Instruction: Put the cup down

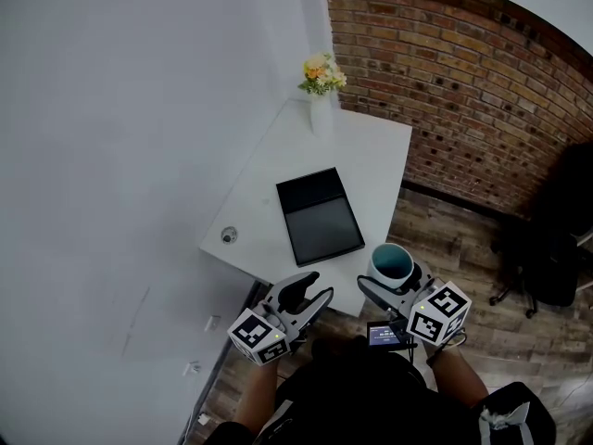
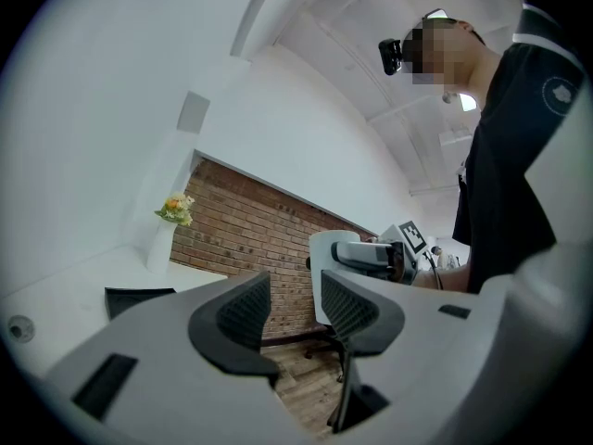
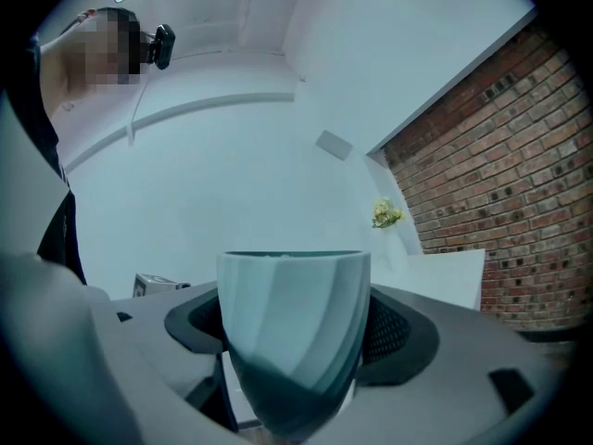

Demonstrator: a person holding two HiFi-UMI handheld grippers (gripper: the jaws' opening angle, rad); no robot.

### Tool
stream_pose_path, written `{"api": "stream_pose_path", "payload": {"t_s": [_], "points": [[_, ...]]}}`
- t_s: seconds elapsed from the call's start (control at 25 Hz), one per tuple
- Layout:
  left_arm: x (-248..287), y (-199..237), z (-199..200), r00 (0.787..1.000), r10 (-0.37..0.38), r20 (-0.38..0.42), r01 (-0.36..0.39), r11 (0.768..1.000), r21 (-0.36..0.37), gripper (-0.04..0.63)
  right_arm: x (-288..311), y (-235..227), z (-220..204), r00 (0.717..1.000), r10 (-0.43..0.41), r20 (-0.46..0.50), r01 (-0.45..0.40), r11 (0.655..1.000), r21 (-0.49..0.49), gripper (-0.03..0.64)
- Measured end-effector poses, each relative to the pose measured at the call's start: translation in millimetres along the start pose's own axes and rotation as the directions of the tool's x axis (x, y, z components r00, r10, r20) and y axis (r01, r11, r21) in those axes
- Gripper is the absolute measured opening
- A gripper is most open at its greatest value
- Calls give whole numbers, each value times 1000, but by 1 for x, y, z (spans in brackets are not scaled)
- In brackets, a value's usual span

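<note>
a view steeply down from the head. a plain white wall (image 1: 111, 156) fills the left side. a white bench (image 1: 371, 156) stands against it and runs away from the person. a small round fitting (image 1: 229, 235) is set into the bench near its left edge. a flat dark tablet (image 1: 320, 216) lies in the middle of the bench. at the far end stands a white vase (image 1: 321, 109) with yellow and orange flowers.

low in the view, the left gripper (image 1: 313, 291) is held just before the near edge of the bench. in the left gripper view (image 2: 295, 309) its jaws stand a little apart with nothing between them, only floor and brick beyond.

to its right, the right gripper (image 1: 391, 284) holds the cup (image 1: 392, 265). the cup is upright, pale outside and teal inside, in the air close to the near right corner of the bench. in the right gripper view (image 3: 295, 327) the cup (image 3: 292, 332) fills the gap between the jaws, and the dark ribbed pads (image 3: 394, 327) press on both its sides. the left gripper view also shows the cup (image 2: 322, 248) from the side, clasped by the other gripper.

the person's arms and black shirt (image 1: 371, 397) sit at the bottom edge. right of the bench is a wood floor (image 1: 454, 248), backed by a red brick wall (image 1: 463, 82). a dark chair (image 1: 547, 239) stands at the far right.
</note>
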State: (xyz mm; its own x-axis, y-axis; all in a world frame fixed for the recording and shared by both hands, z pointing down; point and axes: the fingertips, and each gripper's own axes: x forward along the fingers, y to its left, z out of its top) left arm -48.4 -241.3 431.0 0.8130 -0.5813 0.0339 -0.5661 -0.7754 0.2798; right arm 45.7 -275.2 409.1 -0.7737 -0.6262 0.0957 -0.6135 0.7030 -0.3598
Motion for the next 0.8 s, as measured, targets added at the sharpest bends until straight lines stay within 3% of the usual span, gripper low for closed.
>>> {"api": "stream_pose_path", "payload": {"t_s": [0.48, 0.8], "points": [[3, 3, -1, 1000, 1, -6, -1, 1000, 1, 176, 4, -10, -2, 1000, 10, -7, -9, 999, 37, 391], [5, 20, -1, 1000, 23, -18, -24, 1000, -20, 176, 46, -51, -14, 995, -7, -104, 6, 1000, -9, 390]]}}
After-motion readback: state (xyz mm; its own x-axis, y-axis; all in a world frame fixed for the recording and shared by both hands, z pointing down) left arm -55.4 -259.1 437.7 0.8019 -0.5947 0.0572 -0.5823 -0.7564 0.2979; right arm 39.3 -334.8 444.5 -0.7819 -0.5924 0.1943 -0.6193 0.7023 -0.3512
